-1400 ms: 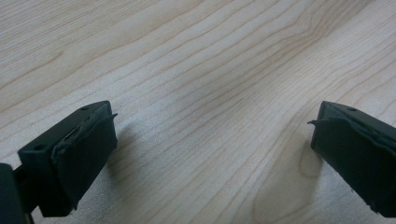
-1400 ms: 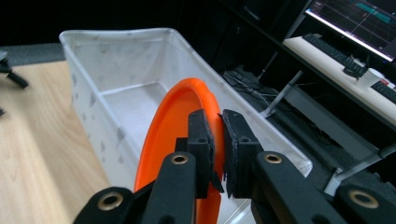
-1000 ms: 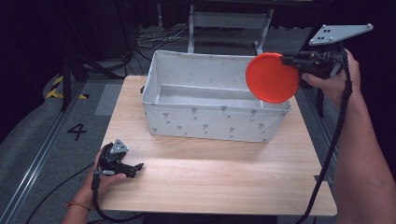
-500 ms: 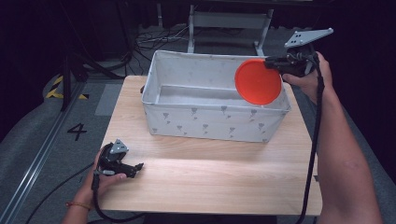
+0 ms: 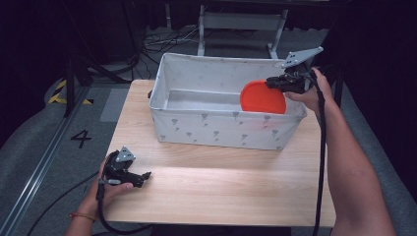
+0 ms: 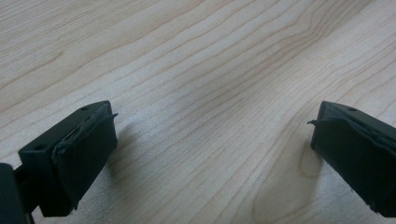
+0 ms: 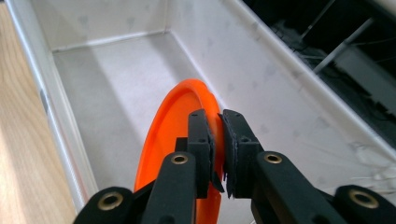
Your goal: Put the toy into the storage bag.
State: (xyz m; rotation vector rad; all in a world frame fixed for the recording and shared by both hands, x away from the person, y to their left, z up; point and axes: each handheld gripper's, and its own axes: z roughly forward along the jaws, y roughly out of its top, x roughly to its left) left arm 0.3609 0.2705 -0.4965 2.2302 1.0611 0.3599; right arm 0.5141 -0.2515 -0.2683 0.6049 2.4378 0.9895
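An orange plate (image 5: 263, 97) hangs on edge inside the right end of a white fabric bin (image 5: 221, 129), partly below its rim. My right gripper (image 5: 272, 81) is shut on the plate's upper rim. In the right gripper view the two jaws pinch the plate (image 7: 173, 126) at my right gripper (image 7: 218, 123), above the bin's pale floor (image 7: 102, 88). My left gripper (image 5: 144, 176) rests on the wooden table (image 5: 221, 187) near its front left corner. Its jaws stand wide apart over bare wood, my left gripper (image 6: 210, 140) open and holding nothing.
The bin takes up the back half of the table; wood lies in front of it. Beyond the table are dark floor, cables (image 5: 152, 42) and a metal frame (image 5: 241, 22). A grey mat with a "4" mark (image 5: 81, 138) lies at the left.
My right gripper has carried the orange plate left and down, from above the bin's right corner into the bin. The left gripper has stayed put.
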